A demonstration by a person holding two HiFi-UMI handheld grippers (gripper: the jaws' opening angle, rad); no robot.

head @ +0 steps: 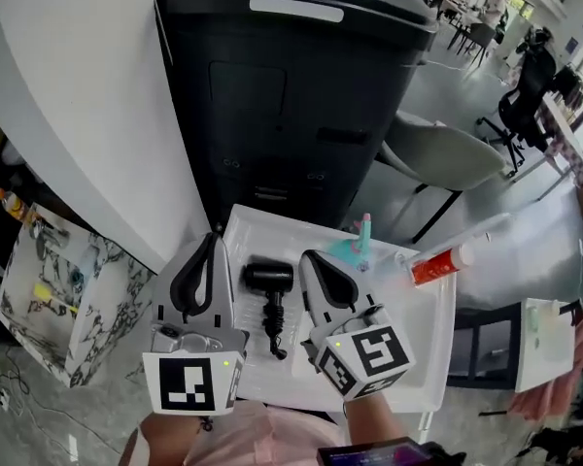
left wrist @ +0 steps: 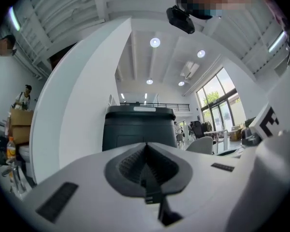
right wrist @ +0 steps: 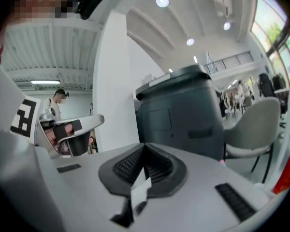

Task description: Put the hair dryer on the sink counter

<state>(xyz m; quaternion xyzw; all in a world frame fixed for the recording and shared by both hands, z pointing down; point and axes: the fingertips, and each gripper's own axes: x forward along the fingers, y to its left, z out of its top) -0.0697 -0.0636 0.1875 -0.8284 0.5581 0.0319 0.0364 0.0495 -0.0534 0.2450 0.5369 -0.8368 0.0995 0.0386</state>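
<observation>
The hair dryer (head: 269, 278) lies between my left gripper (head: 212, 238) and right gripper (head: 307, 256). Both have jaws together, holding nothing. It's black, with its cord bunched.

Black hair dryer (head: 268, 277) lies flat on the white counter (head: 408, 343) — its cord (head: 275, 320) bunched just beside it.

— Shut or wide, that right gripper (right wrist: 144, 149)?
— Shut tight, jaws together, nothing between.
— Straight ahead?
— Big dark bin (right wrist: 183, 112), white pillar (right wrist: 113, 91) beside, grey chair (right wrist: 253, 127) right, left gripper (right wrist: 70, 127) left.
</observation>
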